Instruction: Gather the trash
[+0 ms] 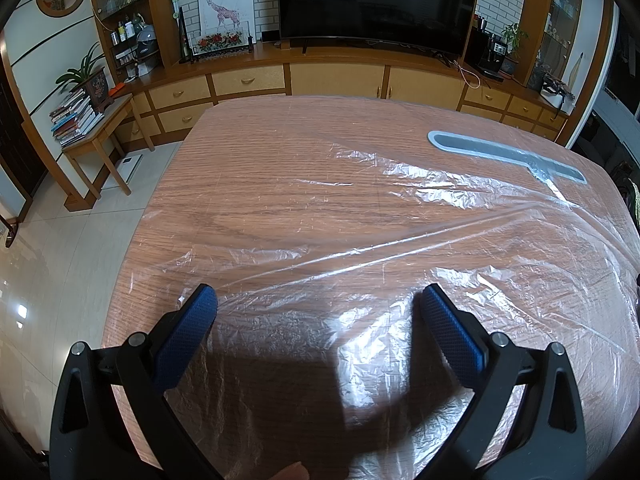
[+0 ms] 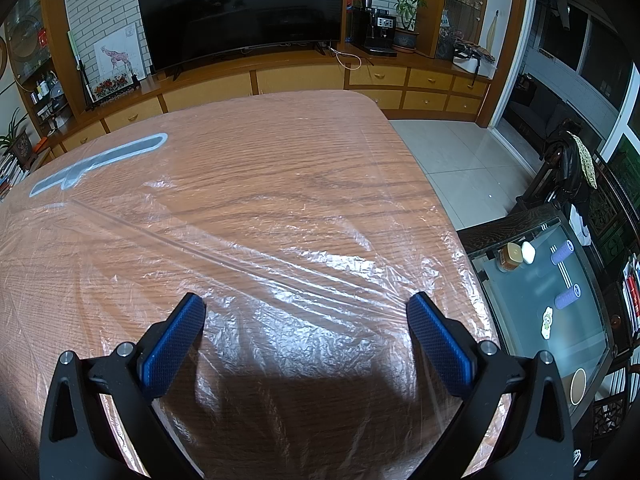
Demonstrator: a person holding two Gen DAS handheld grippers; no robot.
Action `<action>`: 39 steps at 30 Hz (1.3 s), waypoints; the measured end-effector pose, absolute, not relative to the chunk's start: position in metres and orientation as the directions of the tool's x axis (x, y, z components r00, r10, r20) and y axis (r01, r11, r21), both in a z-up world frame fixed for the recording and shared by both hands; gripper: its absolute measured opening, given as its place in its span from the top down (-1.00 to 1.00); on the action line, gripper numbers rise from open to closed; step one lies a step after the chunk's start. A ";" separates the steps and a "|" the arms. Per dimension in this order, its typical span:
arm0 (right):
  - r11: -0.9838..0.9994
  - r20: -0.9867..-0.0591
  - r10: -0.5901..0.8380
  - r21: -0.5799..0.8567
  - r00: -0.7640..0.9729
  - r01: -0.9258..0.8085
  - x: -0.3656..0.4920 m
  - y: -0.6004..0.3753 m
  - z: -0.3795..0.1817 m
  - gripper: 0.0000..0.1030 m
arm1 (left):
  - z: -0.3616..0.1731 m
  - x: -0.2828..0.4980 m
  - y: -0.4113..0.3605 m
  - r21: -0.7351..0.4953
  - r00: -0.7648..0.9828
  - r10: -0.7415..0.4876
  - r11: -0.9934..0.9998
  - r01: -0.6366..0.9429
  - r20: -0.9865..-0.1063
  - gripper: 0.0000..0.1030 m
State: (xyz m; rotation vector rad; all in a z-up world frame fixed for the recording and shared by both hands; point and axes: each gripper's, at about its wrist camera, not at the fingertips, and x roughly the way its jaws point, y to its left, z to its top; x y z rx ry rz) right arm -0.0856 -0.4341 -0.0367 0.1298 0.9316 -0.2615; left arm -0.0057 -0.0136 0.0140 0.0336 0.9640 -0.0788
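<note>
A thin clear plastic sheet (image 1: pixel 360 216) lies crumpled over the wooden table (image 1: pixel 248 152), with a long raised fold running diagonally across it. The same plastic sheet (image 2: pixel 288 280) covers the table (image 2: pixel 304 152) in the right wrist view. My left gripper (image 1: pixel 318 300) hovers open above the near part of the sheet, nothing between its blue pads. My right gripper (image 2: pixel 306 308) is also open and empty over the sheet near the table's right edge. A grey T-shaped mark (image 1: pixel 508 154) shows through the plastic at the far side; the same grey mark (image 2: pixel 100 162) appears far left.
A TV (image 1: pixel 376 0) and wooden cabinets (image 1: pixel 248 80) stand behind the table. A side table with books and a plant (image 1: pixel 84 112) is at the left. A glass coffee table (image 2: pixel 552 304) with small items and a dark chair (image 2: pixel 568 168) stand to the right. Tiled floor (image 2: pixel 452 160) surrounds the table.
</note>
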 end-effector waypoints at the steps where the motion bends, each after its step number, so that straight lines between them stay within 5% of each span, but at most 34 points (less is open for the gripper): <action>1: 0.961 -0.806 -0.166 -0.002 0.568 0.278 -0.086 -0.434 -0.036 -0.93 | 0.014 -0.006 -0.014 -0.006 0.568 -0.052 0.997 0.082 -0.822 -0.97; 39: 0.961 -0.806 -0.166 -0.002 0.568 0.278 -0.086 -0.434 -0.037 -0.93 | 0.014 -0.005 -0.009 -0.006 0.568 -0.049 0.997 0.078 -0.822 -0.97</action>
